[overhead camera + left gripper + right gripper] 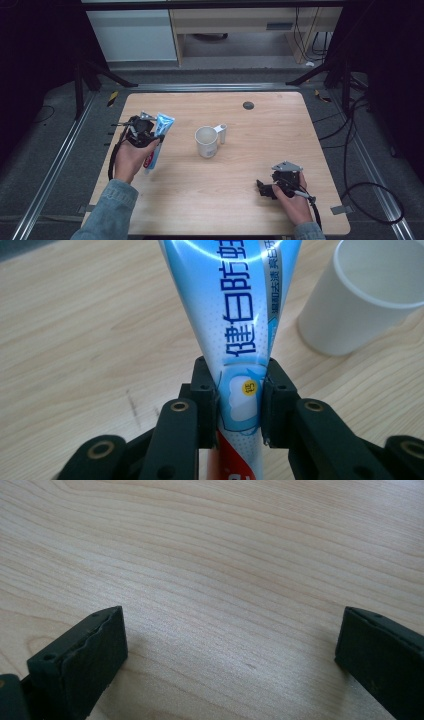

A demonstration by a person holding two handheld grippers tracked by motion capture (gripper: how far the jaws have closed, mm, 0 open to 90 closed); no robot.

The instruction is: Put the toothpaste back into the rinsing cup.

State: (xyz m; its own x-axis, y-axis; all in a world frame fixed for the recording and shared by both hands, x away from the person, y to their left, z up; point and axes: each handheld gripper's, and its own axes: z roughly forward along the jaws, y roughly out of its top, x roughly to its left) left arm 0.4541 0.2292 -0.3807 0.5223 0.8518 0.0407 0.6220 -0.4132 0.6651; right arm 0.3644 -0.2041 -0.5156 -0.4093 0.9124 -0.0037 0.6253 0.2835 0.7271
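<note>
A blue, white and red toothpaste tube (159,137) is lifted off the wooden table (260,125) at the left, with my left gripper (150,134) shut on it. In the left gripper view both black pads pinch the tube (240,340) near its lower part, its flat crimped end pointing away. A white cup (206,141) with a handle stands upright mid-table, to the right of the tube, and shows as a white cup (365,300) beyond the jaws. My right gripper (264,189) rests low at the front right, jaws wide apart over bare wood with nothing between them.
A small dark round grommet (248,105) sits near the table's far edge. Black cables (350,150) trail on the floor to the right, and metal frame legs (100,75) stand behind the far corners.
</note>
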